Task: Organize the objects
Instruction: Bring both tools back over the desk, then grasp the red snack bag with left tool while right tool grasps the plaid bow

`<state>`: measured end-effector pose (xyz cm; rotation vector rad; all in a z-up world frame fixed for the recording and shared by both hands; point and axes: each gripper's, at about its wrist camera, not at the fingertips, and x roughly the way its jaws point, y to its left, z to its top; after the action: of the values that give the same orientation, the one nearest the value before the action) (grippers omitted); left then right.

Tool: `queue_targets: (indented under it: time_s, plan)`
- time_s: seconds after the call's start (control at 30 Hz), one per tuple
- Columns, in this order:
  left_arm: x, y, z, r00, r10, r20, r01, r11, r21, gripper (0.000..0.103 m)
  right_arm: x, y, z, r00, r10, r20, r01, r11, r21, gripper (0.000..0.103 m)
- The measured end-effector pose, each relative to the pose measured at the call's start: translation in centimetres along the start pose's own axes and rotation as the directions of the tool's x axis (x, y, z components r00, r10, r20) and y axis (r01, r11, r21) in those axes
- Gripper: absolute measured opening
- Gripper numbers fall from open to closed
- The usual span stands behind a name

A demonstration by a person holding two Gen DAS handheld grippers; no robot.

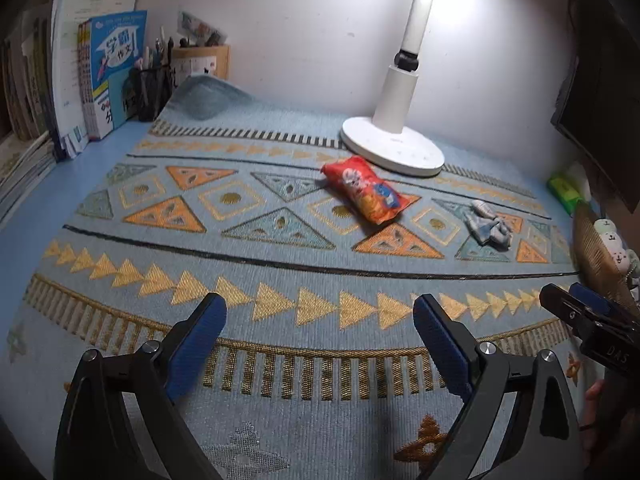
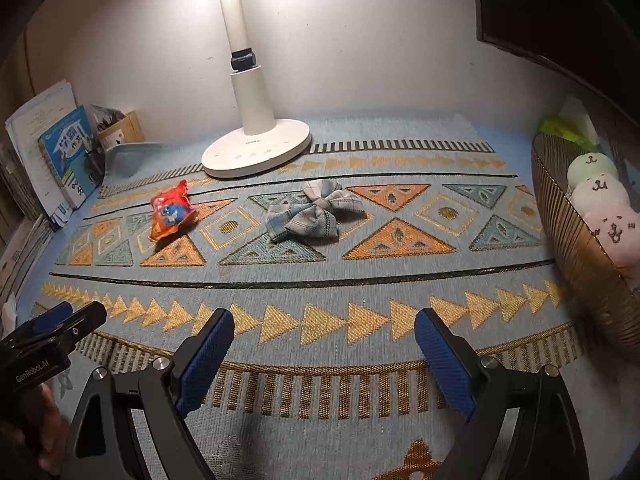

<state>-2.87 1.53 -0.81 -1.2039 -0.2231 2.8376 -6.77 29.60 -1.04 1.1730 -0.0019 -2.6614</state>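
Two loose things left on the patterned mat (image 2: 320,292): a crinkly red snack packet (image 1: 366,189) and a soft plaid fabric bow (image 2: 316,214). Both sitting in the triangle band, well ahead of both sets of tongs. Left tongs (image 1: 320,322) wide open, holding nothing, hovering low over the near edge of the surface. Right tongs (image 2: 324,332) same deal, spread wide and empty.

Key bit for the next move, probably: bow lying almost dead ahead of the right tongs, long axis running side to side, so closer to that hand. Packet off to the left of the bow, just in front of the white lamp base (image 2: 256,152), long axis slanting from far-left to near-right in the left view, so likely better for the left hand.

Packet looks puffy, glossy, slippery foil. Bow looks floppy, woven, easy to pinch at the knot. Ribbed basket (image 2: 576,248) at the right edge with round plush toys (image 2: 600,200) inside, near the bow, so seems the likely drop spot. Books (image 1: 112,72) and a pen holder (image 1: 154,88) stacked at far left.
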Motion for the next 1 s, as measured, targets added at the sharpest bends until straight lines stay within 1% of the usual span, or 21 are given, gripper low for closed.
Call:
queue_targets:
  time_s: [0.07,0.17,0.3,0.67,0.8,0.87,0.9,1.0]
  plan:
    - [0.6,0.1,-0.1,0.999,0.019,-0.034,-0.019,1.000,-0.006,0.095,0.2,-0.1,0.0,1.000,0.012,-0.007,-0.012,1.000,0.001,0.092]
    - [0.2,0.0,-0.2,1.000,0.002,-0.020,-0.002,1.000,0.004,0.095,0.3,-0.4,0.0,1.000,0.003,-0.016,-0.003,1.000,0.009,0.096]
    - [0.3,0.1,-0.2,0.999,0.021,-0.028,-0.021,1.000,0.001,0.095,0.3,-0.5,-0.1,1.000,0.006,-0.016,-0.006,1.000,0.016,0.096]
    - [0.1,0.2,-0.2,1.000,0.002,-0.024,-0.002,1.000,-0.002,0.095,0.7,-0.7,0.0,0.999,-0.001,-0.035,0.002,1.000,0.025,0.097]
    - [0.1,0.2,-0.2,1.000,-0.003,-0.024,0.003,1.000,-0.003,0.095,1.1,-1.0,0.0,0.998,0.018,-0.062,-0.015,0.999,0.044,0.097]
    - [0.1,0.1,-0.2,1.000,0.002,-0.024,-0.002,1.000,0.002,0.095,1.5,-1.1,0.3,0.997,0.010,-0.082,-0.006,0.998,0.059,0.097]
    - [0.0,0.0,-0.2,1.000,-0.007,-0.021,0.007,1.000,0.008,0.095,1.6,-1.1,0.7,0.996,0.011,-0.085,-0.006,0.998,0.064,0.097]
    - [-0.2,-0.5,0.5,1.000,-0.023,-0.009,0.024,0.999,0.042,0.095,2.1,-0.9,2.4,0.994,0.035,-0.104,-0.026,0.996,0.091,0.097]
